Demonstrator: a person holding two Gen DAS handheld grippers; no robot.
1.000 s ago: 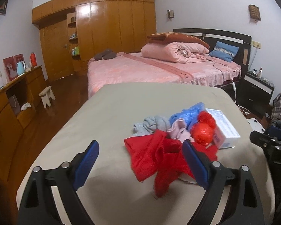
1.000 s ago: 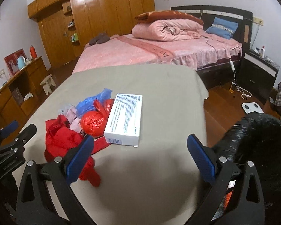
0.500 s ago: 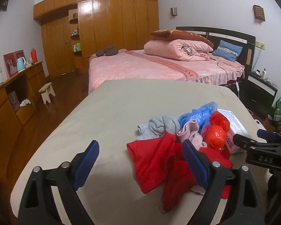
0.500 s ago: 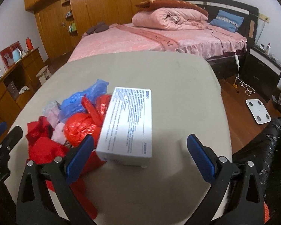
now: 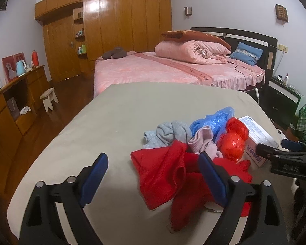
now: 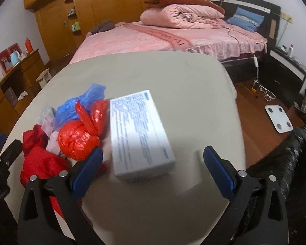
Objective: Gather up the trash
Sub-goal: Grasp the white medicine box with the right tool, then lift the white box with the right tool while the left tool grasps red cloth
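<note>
Trash box (image 6: 139,134), white and printed, lying on beige table (image 6: 173,81) between spread, empty jaws of right gripper (image 6: 153,171). Touching its left edge: red plastic bag (image 6: 79,140); just beyond, blue plastic bag (image 6: 81,104). Left gripper (image 5: 153,175) likewise wide open over red cloth (image 5: 163,173). Risk: left finger snagging red bag, or broad box slipping from pads.

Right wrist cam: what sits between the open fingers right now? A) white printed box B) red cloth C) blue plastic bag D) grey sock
A: the white printed box lies on the table ahead of the right gripper, framed between its spread fingers, not yet touched; the red plastic bag sits to its left.
</note>
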